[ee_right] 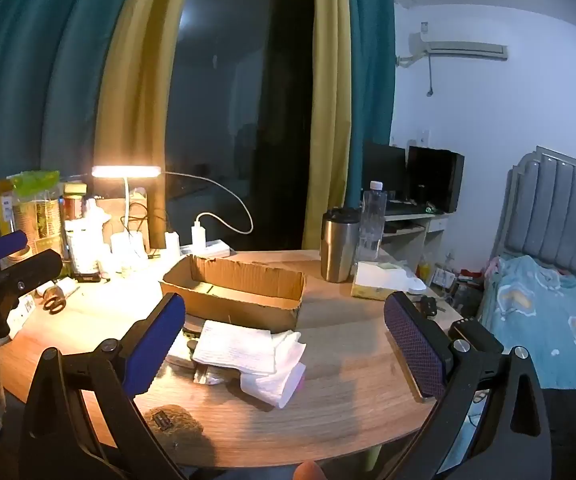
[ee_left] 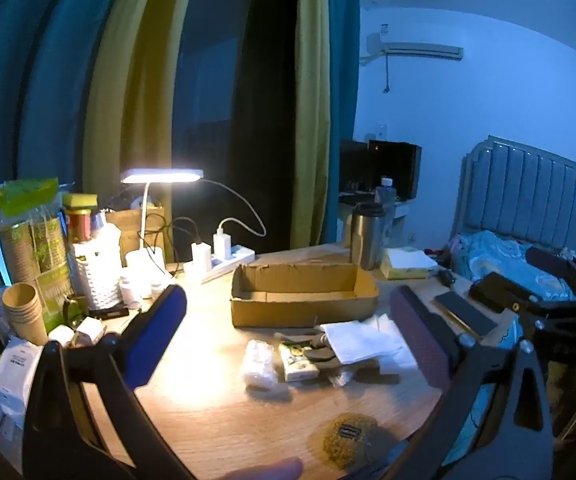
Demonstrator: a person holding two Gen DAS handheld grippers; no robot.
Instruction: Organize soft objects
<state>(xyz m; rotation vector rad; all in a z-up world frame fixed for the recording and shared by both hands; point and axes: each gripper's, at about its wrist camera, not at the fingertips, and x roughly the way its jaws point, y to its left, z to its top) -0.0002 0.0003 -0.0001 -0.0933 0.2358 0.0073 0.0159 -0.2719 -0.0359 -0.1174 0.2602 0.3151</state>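
Left wrist view shows the left hand-held gripper (ee_left: 288, 320) with its jaws spread wide and nothing between them, above the wooden tabletop (ee_left: 216, 408). The soft objects lie in a small heap just in front of the open cardboard box (ee_left: 303, 300): a white folded cloth (ee_left: 357, 340), a clear plastic bag (ee_left: 259, 364) and a small printed packet (ee_left: 296, 362). In the right wrist view the right hand-held gripper (ee_right: 284, 340) is also wide open and empty, over the same white folded cloth (ee_right: 240, 346).
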